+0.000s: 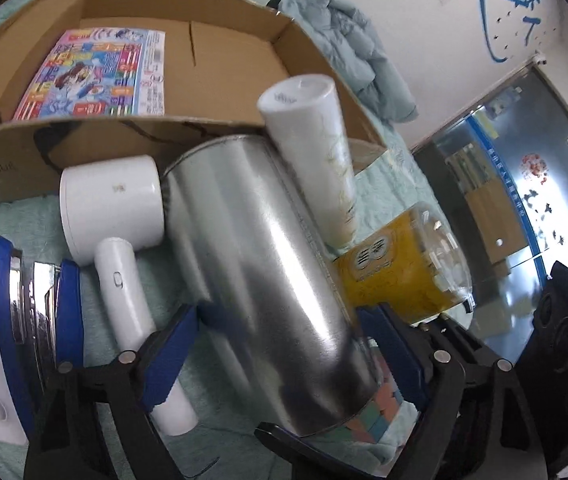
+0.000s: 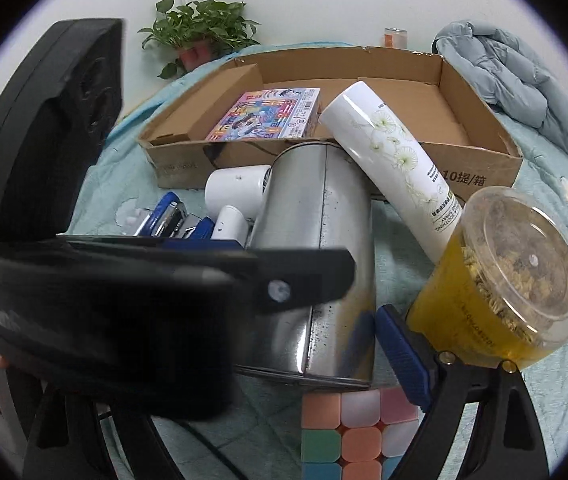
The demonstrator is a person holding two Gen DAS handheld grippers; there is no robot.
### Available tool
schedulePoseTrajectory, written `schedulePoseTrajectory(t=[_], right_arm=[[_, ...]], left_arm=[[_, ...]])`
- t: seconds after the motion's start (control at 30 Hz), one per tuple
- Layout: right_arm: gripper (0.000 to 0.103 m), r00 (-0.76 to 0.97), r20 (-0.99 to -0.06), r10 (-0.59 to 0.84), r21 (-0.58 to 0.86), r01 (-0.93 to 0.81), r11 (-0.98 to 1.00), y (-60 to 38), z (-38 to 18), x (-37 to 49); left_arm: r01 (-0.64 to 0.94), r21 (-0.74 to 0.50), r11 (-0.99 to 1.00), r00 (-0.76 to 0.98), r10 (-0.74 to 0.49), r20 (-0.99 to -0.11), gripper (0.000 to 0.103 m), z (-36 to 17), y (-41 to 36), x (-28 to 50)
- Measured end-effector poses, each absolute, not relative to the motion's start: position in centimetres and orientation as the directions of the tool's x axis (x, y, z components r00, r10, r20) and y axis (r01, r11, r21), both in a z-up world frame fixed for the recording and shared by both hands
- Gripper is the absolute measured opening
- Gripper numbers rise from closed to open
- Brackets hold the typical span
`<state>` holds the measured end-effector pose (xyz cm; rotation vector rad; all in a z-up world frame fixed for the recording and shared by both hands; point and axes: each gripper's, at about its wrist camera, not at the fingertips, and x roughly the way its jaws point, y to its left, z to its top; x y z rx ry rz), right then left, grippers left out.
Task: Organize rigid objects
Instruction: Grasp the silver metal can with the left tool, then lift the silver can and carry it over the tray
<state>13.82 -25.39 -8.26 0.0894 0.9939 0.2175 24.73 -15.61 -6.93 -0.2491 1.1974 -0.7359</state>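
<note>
Left wrist camera: close in, tilted down over the silver can (image 1: 268, 280) lying between its own gripper (image 1: 288, 360) fingers, facing the cardboard box (image 1: 220, 52) beyond. Right wrist camera: slightly further back and to the right, also angled down, facing the same box (image 2: 480, 168). Both views share the can (image 2: 316, 264), white bottle (image 1: 312, 156) (image 2: 396, 160), yellow tub (image 1: 400, 276) (image 2: 500, 280) and hair dryer (image 1: 112, 204) (image 2: 236, 192). The left gripper body (image 2: 84, 280) blocks the right view's lower left.

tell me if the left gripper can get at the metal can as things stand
Probably yes. The left gripper already straddles the lying metal can, one blue finger on each side and nothing between. The white spray bottle leaning on the can's far end could tumble once it is lifted.
</note>
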Motion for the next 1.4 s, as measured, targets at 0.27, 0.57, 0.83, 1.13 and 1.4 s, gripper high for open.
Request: schedulePoseTrajectory(t=[0.27,0.57,0.83,1.13,1.4], right_arm=[[0.09,0.465,-0.846,0.26,0.251,-0.081,0.964,-26.4,-10.1,15.2],[0.085,0.483,-0.837,0.259,0.25,-0.084,0.965,-26.2,-10.0,14.4],[0.085,0.538,-0.788,0.299,0.286,-0.11,0.952,-25.9,-9.1,13.1],[0.085,0.602,-0.713,0.36,0.293,-0.211,0.933,-24.2,-5.9,12.6],[0.085,0.673,-0.656,0.341,0.239,-0.244,0.94,-24.7,-2.1,15.0]], left_arm=[[0.343,-0.577,0.741,0.132,-0.646,-0.752,0.089,-8.4,-16.1,25.5],[0.353,-0.553,0.754,0.165,-0.632,-0.757,0.09,-8.6,-17.1,25.1],[0.42,-0.413,0.808,0.312,-0.555,-0.771,0.088,-5.5,-17.0,22.2],[0.413,-0.353,0.84,0.439,-0.523,-0.731,0.088,-0.6,-14.2,20.1],[0.473,-0.313,0.824,0.512,-0.546,-0.663,0.088,5.0,-14.7,22.9]])
